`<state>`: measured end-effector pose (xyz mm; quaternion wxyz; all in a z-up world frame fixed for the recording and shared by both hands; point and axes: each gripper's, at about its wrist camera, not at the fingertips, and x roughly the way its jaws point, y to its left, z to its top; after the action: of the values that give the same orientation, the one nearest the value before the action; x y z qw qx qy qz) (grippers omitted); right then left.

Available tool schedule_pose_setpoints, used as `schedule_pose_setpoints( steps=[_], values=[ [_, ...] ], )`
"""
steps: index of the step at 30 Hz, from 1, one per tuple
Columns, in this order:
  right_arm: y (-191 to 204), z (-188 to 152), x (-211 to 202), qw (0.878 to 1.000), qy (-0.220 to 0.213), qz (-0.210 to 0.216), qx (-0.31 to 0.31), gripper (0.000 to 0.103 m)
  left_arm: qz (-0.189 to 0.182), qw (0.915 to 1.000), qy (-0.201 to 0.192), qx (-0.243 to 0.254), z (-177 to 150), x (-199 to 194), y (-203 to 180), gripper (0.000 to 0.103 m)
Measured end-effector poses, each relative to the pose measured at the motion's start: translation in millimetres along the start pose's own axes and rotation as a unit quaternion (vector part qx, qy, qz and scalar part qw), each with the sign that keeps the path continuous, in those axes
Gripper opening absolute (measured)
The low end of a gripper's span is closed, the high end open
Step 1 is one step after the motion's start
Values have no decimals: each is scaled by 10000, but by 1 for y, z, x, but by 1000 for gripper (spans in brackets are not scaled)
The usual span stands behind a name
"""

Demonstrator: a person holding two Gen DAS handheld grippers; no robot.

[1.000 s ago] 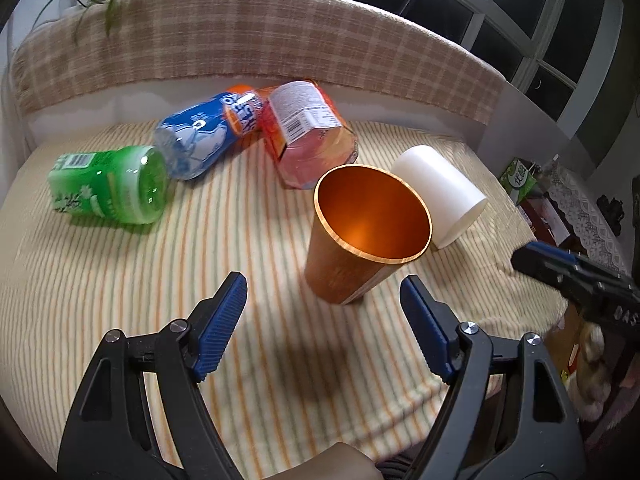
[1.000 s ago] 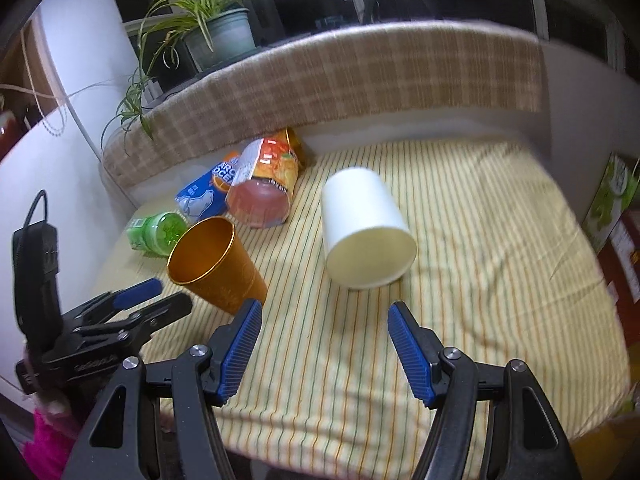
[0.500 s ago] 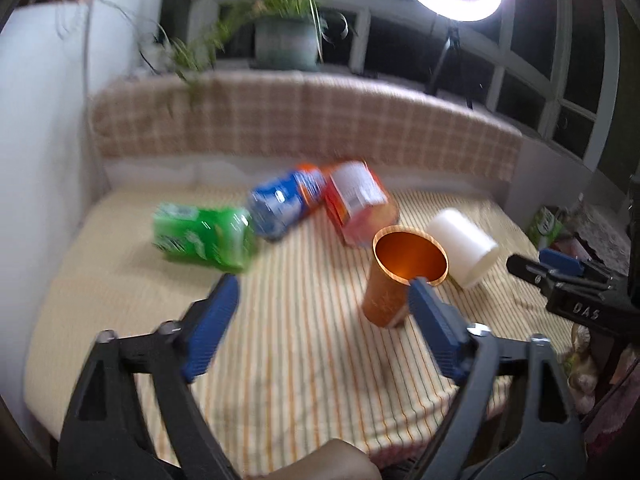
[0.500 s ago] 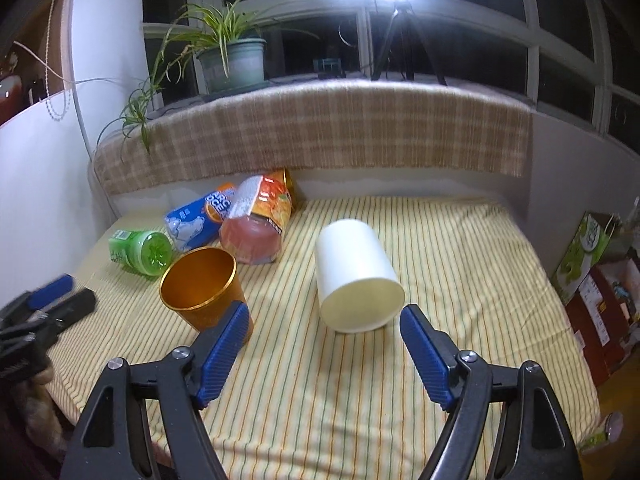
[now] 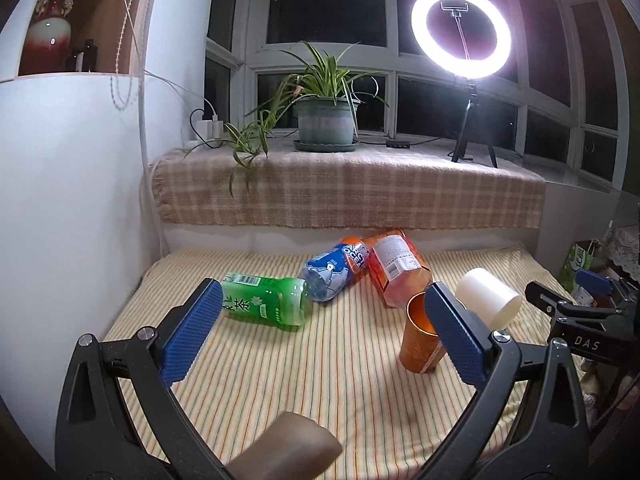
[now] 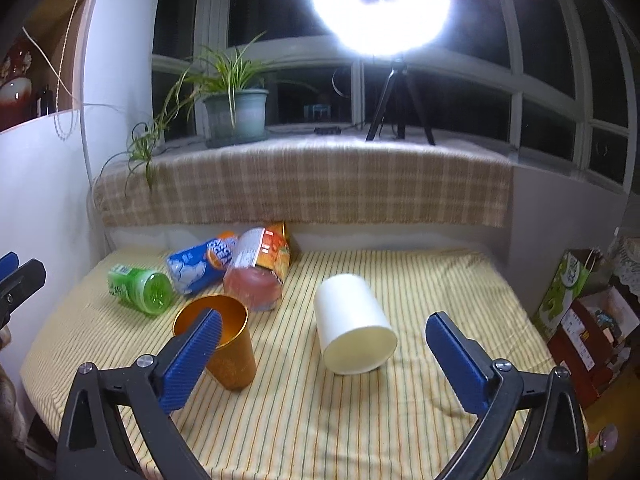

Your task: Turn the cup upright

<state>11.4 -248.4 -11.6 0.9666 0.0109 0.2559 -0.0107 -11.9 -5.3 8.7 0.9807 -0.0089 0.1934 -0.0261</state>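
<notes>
Both of your grippers have pulled back and tilted up since a second ago: the window, ring light (image 5: pixel 461 32) and potted spider plant (image 5: pixel 326 118) now fill the top half of each view, and the striped yellow cloth (image 6: pixel 420 280) sits in the lower half. Your left gripper (image 5: pixel 320 332) is spread wide with nothing between its blue pads, and so is your right gripper (image 6: pixel 322 356). The shiny orange metal cup (image 6: pixel 222 346) stands upright with its mouth up, lower left of centre in the right wrist view, as it did a second ago. In the left wrist view that cup (image 5: pixel 418 340) is at lower right, its right side hidden behind the gripper's blue pad. The white paper cup (image 6: pixel 352 334) lies on its side just right of it, mouth toward your right camera, at the centre of that view; from the left wrist only its closed end and part of its wall (image 5: pixel 488 298) show. Behind the cups, three bottles lie on their sides as before: the green tea bottle (image 5: pixel 266 306), the blue-labelled bottle (image 5: pixel 334 276) and the orange-labelled juice bottle (image 5: pixel 396 264). Your right gripper's tip shows at the right edge of the left view, partly cut off by the frame. The ring light is blown out to a white blur in the right view.
</notes>
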Motion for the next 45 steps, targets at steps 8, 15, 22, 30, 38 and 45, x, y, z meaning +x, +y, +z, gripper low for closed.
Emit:
schedule_pose_setpoints(
  steps=[8,15,22,30,38,45],
  values=[
    [3,-1,-4,9998,-136,-97,-84,103,28,10000,-70,-58,0,-6,0,103],
    [-1,-2,-6,9998,-151,-131,-16,103,17,10000,-68,-58,0,-7,-1,103],
    [-1,-3,-6,9998,-133,-120,-10,103,22,10000,-48,-72,0,-7,-2,103],
    [2,-5,-3,10000,-45,-49,-44,103,32,9999,32,-93,-3,-3,1,103],
    [2,-5,-1,10000,-11,-23,-34,103,35,9999,29,-101,-3,-2,1,103],
    [5,-5,3,10000,54,29,-57,103,58,9999,59,-111,-4,1,6,103]
  ],
)
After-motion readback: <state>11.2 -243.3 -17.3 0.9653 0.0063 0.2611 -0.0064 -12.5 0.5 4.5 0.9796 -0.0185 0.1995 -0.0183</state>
